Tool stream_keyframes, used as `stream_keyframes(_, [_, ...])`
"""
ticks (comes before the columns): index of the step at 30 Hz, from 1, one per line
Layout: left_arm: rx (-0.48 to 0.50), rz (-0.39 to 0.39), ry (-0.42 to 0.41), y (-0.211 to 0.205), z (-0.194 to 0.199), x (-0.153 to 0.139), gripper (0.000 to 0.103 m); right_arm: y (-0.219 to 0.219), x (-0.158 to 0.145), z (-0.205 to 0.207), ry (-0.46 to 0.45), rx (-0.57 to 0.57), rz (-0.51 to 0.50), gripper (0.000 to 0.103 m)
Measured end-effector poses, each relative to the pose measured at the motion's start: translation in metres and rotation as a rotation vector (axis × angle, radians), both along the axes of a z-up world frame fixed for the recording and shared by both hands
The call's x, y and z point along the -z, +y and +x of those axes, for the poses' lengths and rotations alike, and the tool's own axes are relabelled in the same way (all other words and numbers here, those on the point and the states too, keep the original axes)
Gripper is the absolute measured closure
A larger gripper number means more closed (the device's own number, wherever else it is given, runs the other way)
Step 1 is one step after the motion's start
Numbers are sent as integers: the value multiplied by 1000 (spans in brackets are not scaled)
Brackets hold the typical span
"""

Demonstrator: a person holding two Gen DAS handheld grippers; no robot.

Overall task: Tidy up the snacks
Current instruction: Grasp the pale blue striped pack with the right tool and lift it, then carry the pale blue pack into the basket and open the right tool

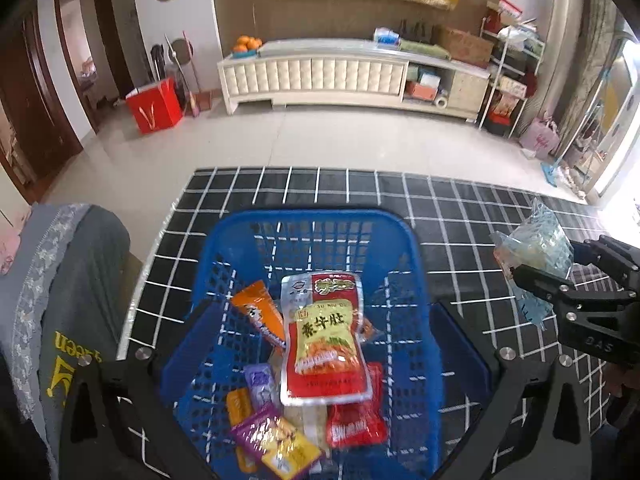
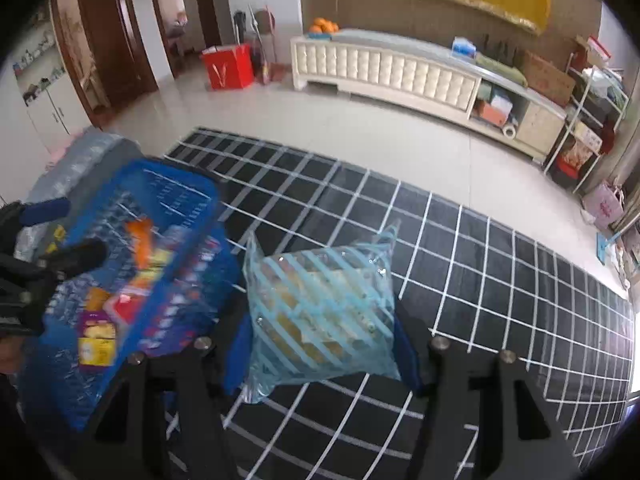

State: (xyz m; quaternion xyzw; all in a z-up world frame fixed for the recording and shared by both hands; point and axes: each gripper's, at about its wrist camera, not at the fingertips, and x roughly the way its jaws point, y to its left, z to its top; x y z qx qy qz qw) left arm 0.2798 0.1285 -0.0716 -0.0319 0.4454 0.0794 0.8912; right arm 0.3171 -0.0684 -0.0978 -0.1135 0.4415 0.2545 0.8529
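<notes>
1. The right gripper (image 2: 322,344) holds a blue-striped packet (image 2: 320,304) between its pads, clamped at the packet's lower half, clear of the cloth (image 2: 480,280) beneath.
2. The packet looks light, crinkly and soft; its film is probably slippery, and the contents may crush under a hard squeeze. A hold across the full middle seems safer than one on the thin sealed edge.
3. The basket (image 2: 120,184) sits to this gripper's left, already holding several packets.
4. The left gripper (image 1: 324,344) hangs over the basket, jaws wide, nothing between them; a red pouch (image 1: 324,340) lies directly below.
</notes>
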Motion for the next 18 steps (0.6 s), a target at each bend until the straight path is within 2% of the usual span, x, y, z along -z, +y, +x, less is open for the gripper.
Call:
stream_keyframes(10, [11, 21, -122, -7, -71, -69, 0, 4, -81, -75, -115, -28, 39, 38])
stream_keyframes(18, [12, 24, -193, 10, -120, -97, 0, 25, -108, -112, -148, -67, 69, 38])
